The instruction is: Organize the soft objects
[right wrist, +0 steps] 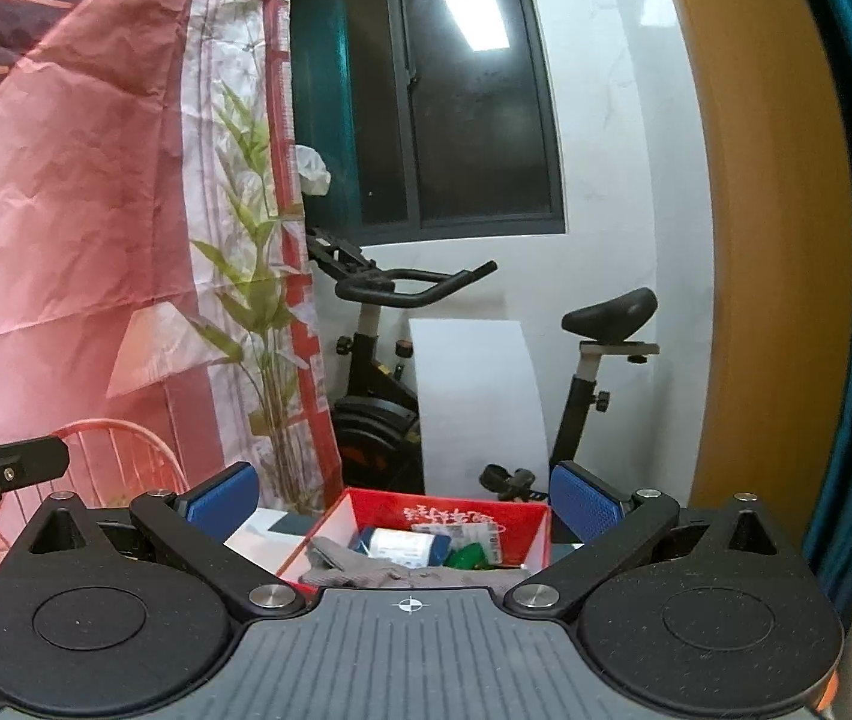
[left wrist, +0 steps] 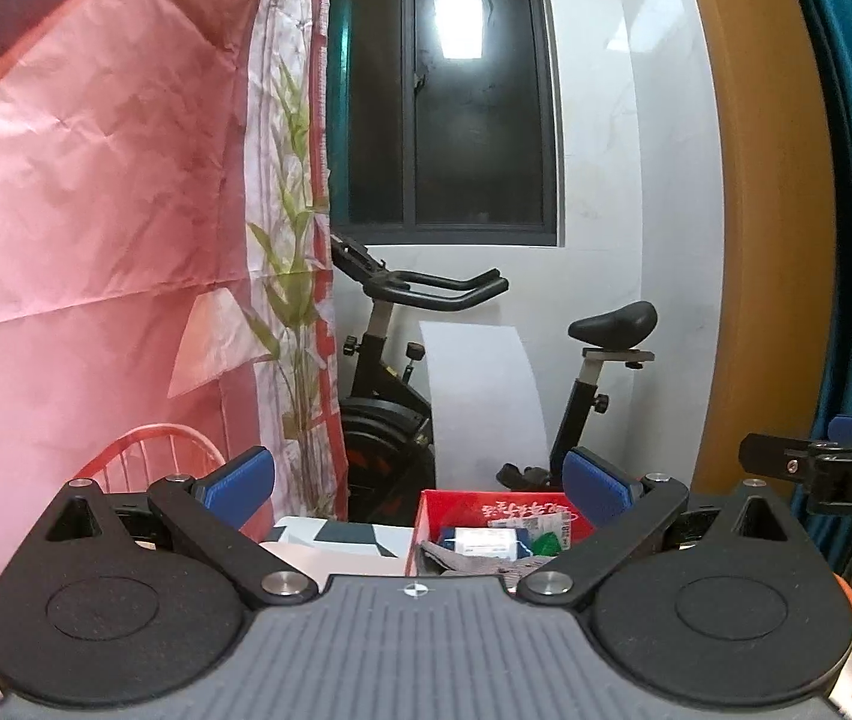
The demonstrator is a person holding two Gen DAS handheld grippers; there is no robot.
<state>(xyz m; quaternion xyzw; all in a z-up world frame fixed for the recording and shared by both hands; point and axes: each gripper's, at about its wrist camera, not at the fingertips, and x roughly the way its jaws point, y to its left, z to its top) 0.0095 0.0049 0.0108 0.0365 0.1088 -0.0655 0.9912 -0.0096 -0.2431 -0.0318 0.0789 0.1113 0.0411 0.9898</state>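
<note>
A pink curtain point(left wrist: 96, 180) hangs at the left, with a red chair point(left wrist: 150, 456) below it. The left gripper point(left wrist: 417, 489) is spread wide, blue pads point(left wrist: 243, 483) far apart, holding nothing. Ahead and below, between its fingers, sits a red box point(left wrist: 474, 507) — a grey cloth point(left wrist: 456, 558) drapes at its near edge, just past the gripper's base, with packets behind it. An exercise bike point(left wrist: 402, 372) stands beyond, against the white wall. The right gripper point(right wrist: 405, 495) is equally wide open and empty; the box point(right wrist: 420, 510) lies between its fingers, cloth point(right wrist: 360, 567) nearest. Its side pokes in at the right edge of the left view.
</note>
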